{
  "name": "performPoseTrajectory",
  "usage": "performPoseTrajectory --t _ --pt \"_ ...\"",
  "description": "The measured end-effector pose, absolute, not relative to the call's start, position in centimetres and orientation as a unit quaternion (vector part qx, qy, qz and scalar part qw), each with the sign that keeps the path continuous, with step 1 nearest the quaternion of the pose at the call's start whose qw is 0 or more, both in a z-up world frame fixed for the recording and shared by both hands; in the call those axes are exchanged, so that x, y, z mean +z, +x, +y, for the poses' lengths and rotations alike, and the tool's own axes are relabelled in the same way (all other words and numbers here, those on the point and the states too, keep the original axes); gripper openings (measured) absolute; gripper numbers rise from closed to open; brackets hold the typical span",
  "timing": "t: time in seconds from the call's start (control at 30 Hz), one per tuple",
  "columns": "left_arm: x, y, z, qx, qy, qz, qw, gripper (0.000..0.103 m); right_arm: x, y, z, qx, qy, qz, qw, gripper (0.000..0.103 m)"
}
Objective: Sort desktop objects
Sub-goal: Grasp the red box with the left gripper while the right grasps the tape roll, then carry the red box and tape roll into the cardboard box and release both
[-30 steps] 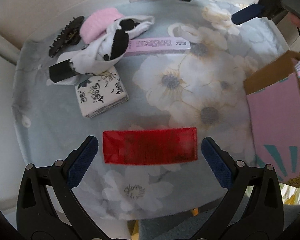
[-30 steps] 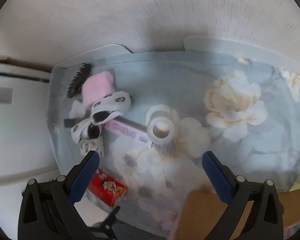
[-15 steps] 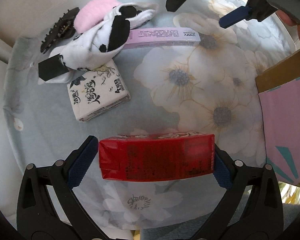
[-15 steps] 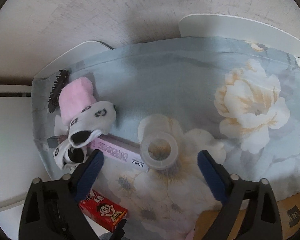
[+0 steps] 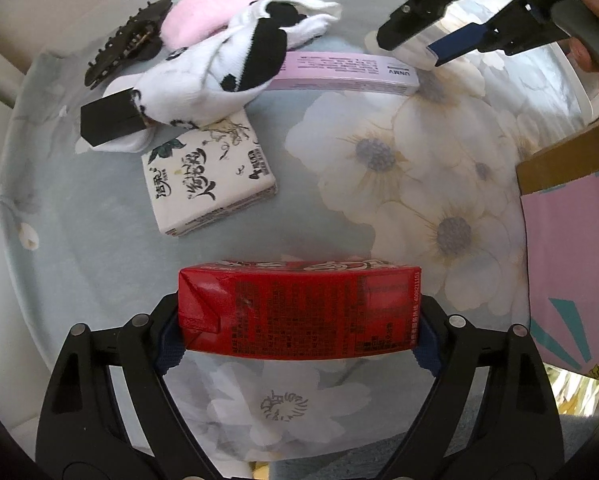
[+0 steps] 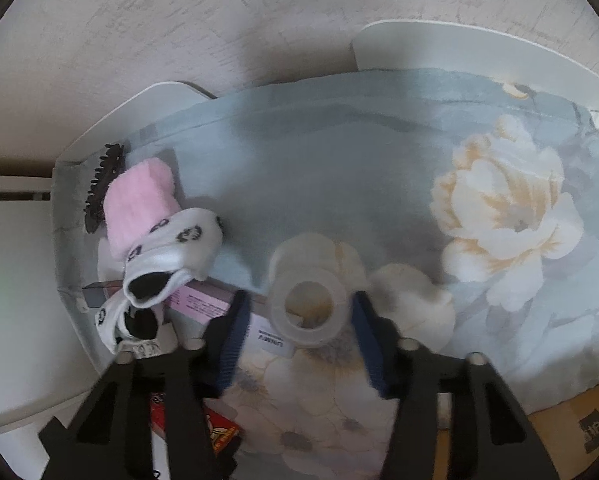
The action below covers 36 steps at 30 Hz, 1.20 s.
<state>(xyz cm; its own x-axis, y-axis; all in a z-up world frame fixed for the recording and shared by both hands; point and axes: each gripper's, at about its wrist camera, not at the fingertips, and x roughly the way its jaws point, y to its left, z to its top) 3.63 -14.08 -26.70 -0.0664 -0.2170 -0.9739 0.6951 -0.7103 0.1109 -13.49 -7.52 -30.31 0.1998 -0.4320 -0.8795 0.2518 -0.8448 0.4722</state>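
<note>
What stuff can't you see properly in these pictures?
- Black block, left wrist view: its far end is hidden under the sock.
- Red carton, right wrist view: mostly hidden behind the right gripper, whose jaws are closing around the tape roll.
- Cardboard box, left wrist view: cut off by the picture edge.
- Left gripper: its pads are hidden behind the red carton, jaws closing.
- Hair clip, right wrist view: partly behind the pink cloth.

Pale worktop point(image 6: 479, 46) with rounded white edges, draped in grey-blue cloth point(image 6: 339, 152) printed with big cream flowers, off-white textured wall point(image 6: 259, 12) behind, soft daylight from the right, white furniture point(image 6: 15, 288) at left.
</note>
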Motion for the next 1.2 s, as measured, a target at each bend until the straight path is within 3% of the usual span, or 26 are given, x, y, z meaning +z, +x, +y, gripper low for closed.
performPoseTrajectory --t 0.57,0.87,1.2 --pt "-22.6 4.6 -14.1 -0.718 0.582 0.183 0.334 0.087 -28.4 -14.0 -6.7 -0.643 0.705 -0.087 0.285 0.040" --pt "-17.3 5.6 -12.6 -0.738 0.560 0.152 0.344 0.087 -23.1 -14.0 -2.2 -0.670 0.672 -0.104 0.297 0.040" --pt "-13.4 0.1 -12.5 -0.780 0.529 0.112 0.316 0.087 -18.0 -11.9 3.9 -0.700 0.637 -0.120 0.299 0.040"
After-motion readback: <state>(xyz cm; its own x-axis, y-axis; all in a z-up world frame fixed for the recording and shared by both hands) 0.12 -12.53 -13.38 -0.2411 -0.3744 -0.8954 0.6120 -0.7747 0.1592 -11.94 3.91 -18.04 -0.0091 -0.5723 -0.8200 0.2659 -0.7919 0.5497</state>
